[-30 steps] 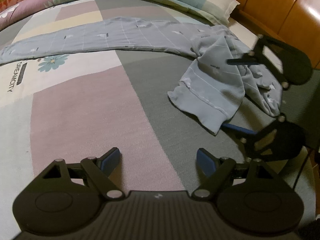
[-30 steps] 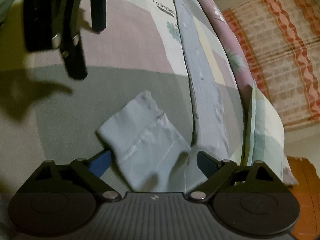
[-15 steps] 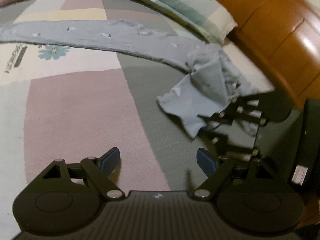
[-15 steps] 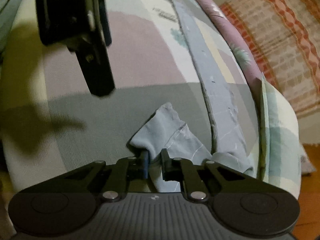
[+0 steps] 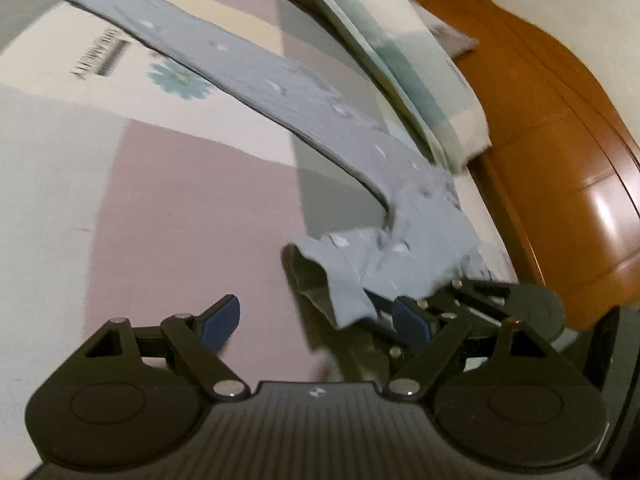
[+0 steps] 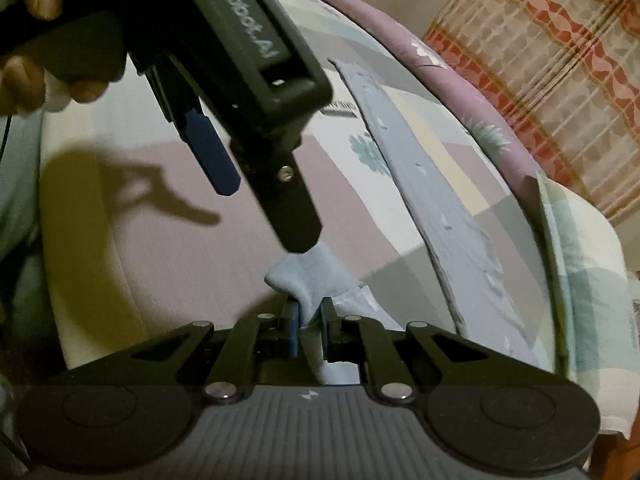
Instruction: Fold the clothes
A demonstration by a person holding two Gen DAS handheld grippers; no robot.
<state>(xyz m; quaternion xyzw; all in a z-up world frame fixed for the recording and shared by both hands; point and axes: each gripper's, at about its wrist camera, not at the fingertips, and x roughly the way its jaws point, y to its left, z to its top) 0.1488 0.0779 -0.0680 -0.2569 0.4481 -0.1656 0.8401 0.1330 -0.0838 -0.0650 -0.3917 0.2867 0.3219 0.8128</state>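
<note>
1. Your right claw (image 6: 310, 330) is pinched narrow on the bunched end of the garment (image 6: 320, 276), the blue-grey cloth squeezed between its blue pads (image 6: 294, 332) and lifted a little off the bed (image 6: 160, 260).
2. Your left claw (image 5: 316, 322) stands wide with nothing between its fingers. Its right fingertip sits just beside the held bunch, and in the left wrist view the right claw (image 5: 384, 304) shows close behind that tip.
3. From the right wrist, the left claw (image 6: 256, 200) hangs over the bed with one dark finger reaching down to the top of the bunch; whether it touches, you cannot tell. Your hand (image 6: 36, 32) grips its handle at the upper left.
4. The garment (image 5: 280, 96) runs from the held end in one long flat strip across the patchwork bedcover, past a teal flower print (image 5: 178, 80).
5. A checked pillow (image 5: 404, 72) lies beside the strip along its far edge.
6. Beyond the pillow stands orange-brown wooden furniture (image 5: 560, 152).
</note>
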